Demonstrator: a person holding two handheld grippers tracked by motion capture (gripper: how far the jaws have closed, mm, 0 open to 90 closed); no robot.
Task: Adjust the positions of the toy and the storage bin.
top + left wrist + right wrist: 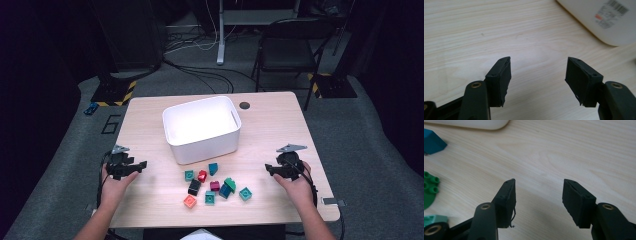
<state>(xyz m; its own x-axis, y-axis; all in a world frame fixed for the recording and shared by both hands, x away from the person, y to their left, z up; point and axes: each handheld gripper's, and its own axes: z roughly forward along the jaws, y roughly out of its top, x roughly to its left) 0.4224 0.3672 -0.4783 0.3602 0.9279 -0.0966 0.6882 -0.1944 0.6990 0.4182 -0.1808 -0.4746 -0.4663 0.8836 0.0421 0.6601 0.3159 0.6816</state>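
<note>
Black jaws of the left tool (537,75) rise from the bottom of the left gripper view, standing apart over bare desk (486,32) with nothing between them — a corner of the white bin (599,22), barcode label on its wall, fills the upper right of that frame. Jaws of the right tool (539,197) are likewise parted and empty in the right gripper view; a dark teal block (432,142) sits at the upper left and a green studded block (429,188) at the left edge. From the high view, the left tool (142,165) is at lower left, the right tool (267,169) at lower right, and the scattered toy blocks (215,185) lie between them, just below the bin (172,127) at centre.
</note>
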